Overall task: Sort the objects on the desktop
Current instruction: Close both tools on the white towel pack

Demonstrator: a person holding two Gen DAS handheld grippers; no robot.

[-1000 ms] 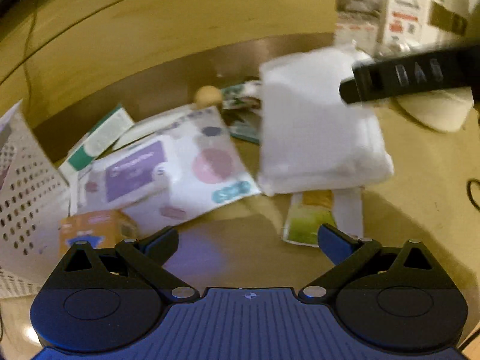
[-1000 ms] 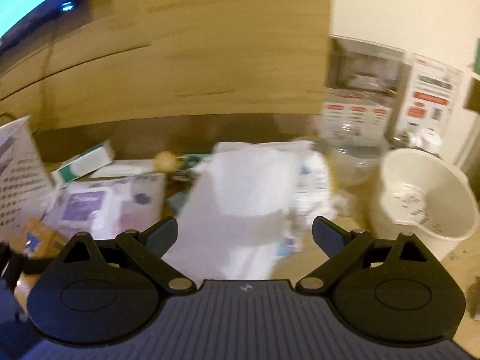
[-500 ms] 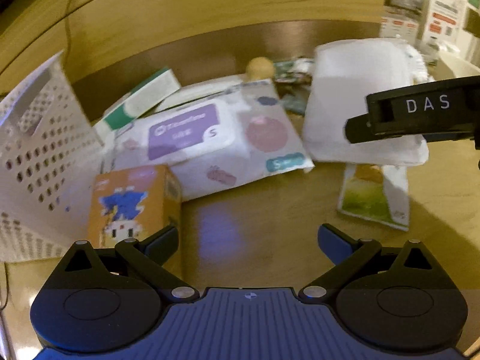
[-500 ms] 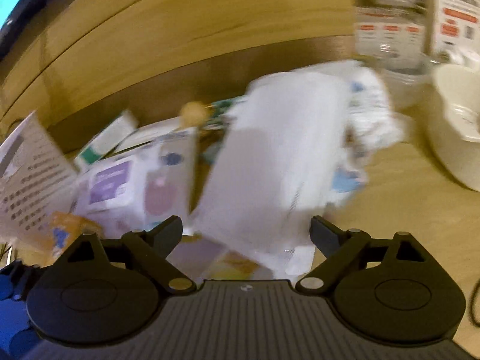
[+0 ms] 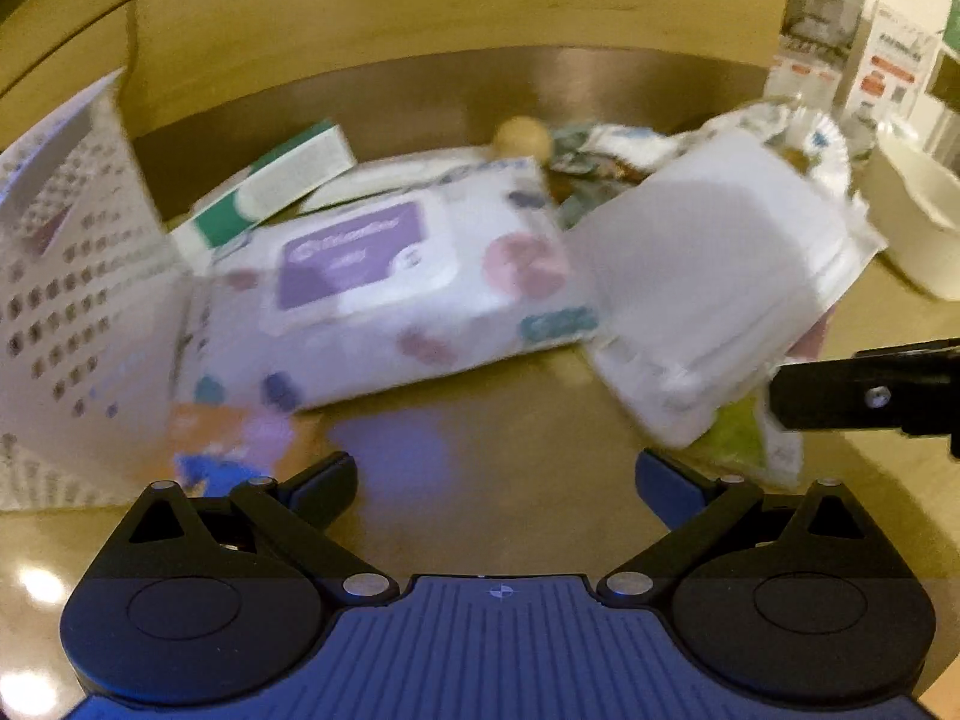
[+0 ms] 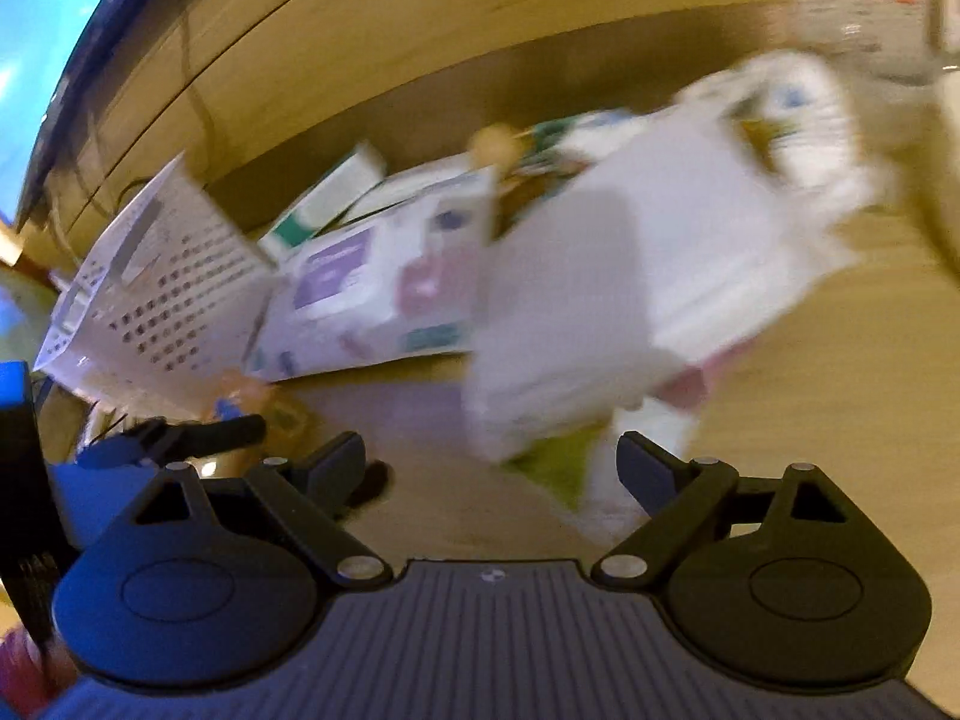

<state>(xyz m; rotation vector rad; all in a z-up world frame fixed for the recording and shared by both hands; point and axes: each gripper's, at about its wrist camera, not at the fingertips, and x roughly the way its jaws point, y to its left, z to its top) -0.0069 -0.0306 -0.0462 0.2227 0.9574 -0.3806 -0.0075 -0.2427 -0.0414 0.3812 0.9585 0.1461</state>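
A pile of objects lies on the wooden desk. A wet-wipes pack with a purple label (image 5: 360, 276) (image 6: 360, 294) lies in the middle. A plain white soft pack (image 5: 708, 276) (image 6: 630, 288) lies to its right, over a green-and-white sachet (image 5: 750, 438) (image 6: 558, 456). An orange box with a blue figure (image 5: 234, 444) stands by a white perforated basket (image 5: 66, 300) (image 6: 162, 288). My left gripper (image 5: 495, 480) is open and empty above bare desk. My right gripper (image 6: 492, 468) is open and empty, just short of the white pack; it also shows at the right edge of the left wrist view (image 5: 864, 390). Both views are blurred.
A green-and-white carton (image 5: 276, 186) and a small tan ball (image 5: 522, 135) lie behind the wipes. A crumpled printed bag (image 5: 798, 132) sits behind the white pack. A white tub (image 5: 918, 222) stands at the right. A wooden wall panel backs the desk.
Both grippers have come lower and closer to the pile. The right gripper has swung from above the white pack to its near right side. Both stayed open.
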